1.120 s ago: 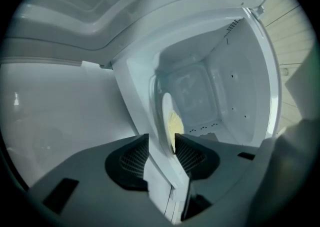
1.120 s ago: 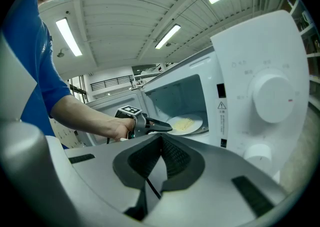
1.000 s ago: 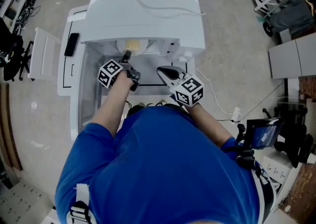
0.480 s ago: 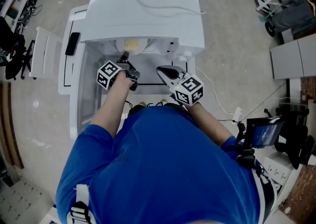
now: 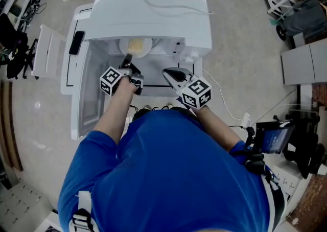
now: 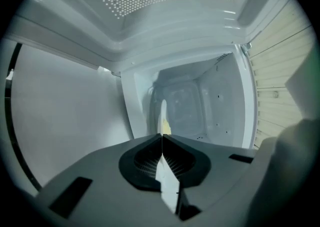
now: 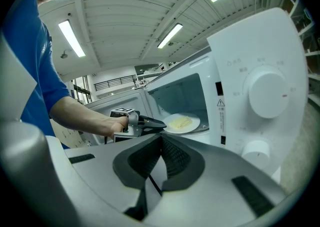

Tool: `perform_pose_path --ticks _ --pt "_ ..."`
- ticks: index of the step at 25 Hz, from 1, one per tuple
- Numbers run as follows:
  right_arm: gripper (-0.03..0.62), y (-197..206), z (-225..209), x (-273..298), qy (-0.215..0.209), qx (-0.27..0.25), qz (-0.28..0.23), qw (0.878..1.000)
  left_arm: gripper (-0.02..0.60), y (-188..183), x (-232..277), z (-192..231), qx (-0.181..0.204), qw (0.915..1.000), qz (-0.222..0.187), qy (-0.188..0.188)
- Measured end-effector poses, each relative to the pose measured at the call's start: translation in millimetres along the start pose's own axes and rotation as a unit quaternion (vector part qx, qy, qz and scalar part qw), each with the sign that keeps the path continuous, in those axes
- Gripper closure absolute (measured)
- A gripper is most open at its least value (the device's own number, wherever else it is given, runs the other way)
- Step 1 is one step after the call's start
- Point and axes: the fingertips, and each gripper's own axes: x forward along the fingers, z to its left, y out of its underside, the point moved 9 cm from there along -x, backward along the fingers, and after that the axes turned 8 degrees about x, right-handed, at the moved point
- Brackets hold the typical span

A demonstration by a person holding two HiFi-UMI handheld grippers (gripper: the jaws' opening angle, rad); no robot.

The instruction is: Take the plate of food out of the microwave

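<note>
The white microwave (image 5: pixel 153 16) stands with its door (image 5: pixel 82 108) swung open at its left side. Just inside the cavity sits the white plate (image 5: pixel 146 52), with pale yellow food (image 5: pixel 135 45) on it. The left gripper (image 5: pixel 126 62) reaches into the microwave's mouth. Its jaws have just been closing and now pinch the plate's near rim, seen edge-on between the pads. The right gripper (image 5: pixel 169 74) hangs outside the microwave's front, toward the control panel (image 7: pixel 265 96) — jaws pressed together on nothing.
</note>
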Motion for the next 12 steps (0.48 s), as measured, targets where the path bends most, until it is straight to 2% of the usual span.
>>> perform_pose_path --ticks 12 --pt "0.592 3.4 2.1 -3.6 -0.003 0.0 0.002 1.0 0.565 6.4 -13.2 6.6 -0.037 0.9982 -0.025 0.041"
